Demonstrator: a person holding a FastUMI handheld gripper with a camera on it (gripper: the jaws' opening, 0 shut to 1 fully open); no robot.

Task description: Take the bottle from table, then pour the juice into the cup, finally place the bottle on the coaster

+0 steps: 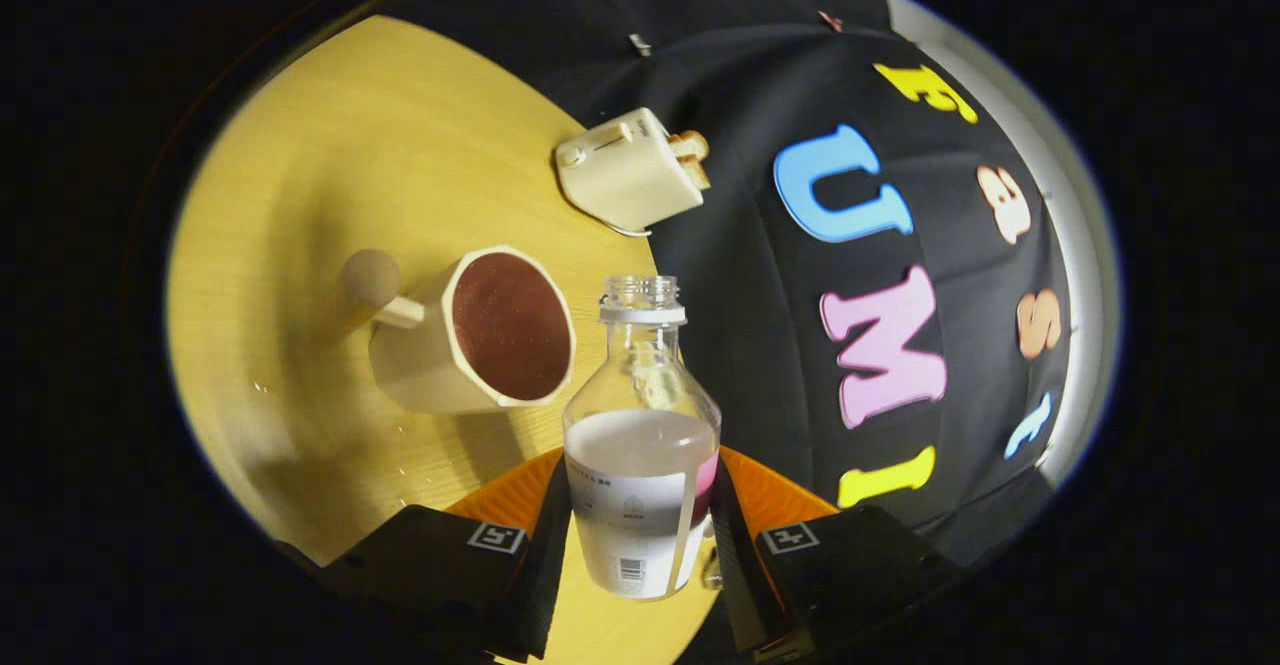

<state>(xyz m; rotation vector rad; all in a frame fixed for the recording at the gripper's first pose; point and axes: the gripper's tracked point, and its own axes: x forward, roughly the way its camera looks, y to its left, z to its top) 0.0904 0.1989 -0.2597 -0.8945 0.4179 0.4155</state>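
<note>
So the fingers point(640, 535) are clamped on the lower body of the uncapped bottle point(641, 425), keeping its neck free to tip toward the cup point(480, 335) at about ten o'clock on the worktop point(330, 145), probably mid-pour.

The camera rides on the gripper point(640, 535), looking forward along its fingers. It is rolled sideways, close above the table's point(330, 165) edge, facing the booth wall.

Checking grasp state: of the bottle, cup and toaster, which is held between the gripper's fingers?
The bottle, uncapped, is clamped by the gripper; the cup and toaster sit beyond on the table.
</note>
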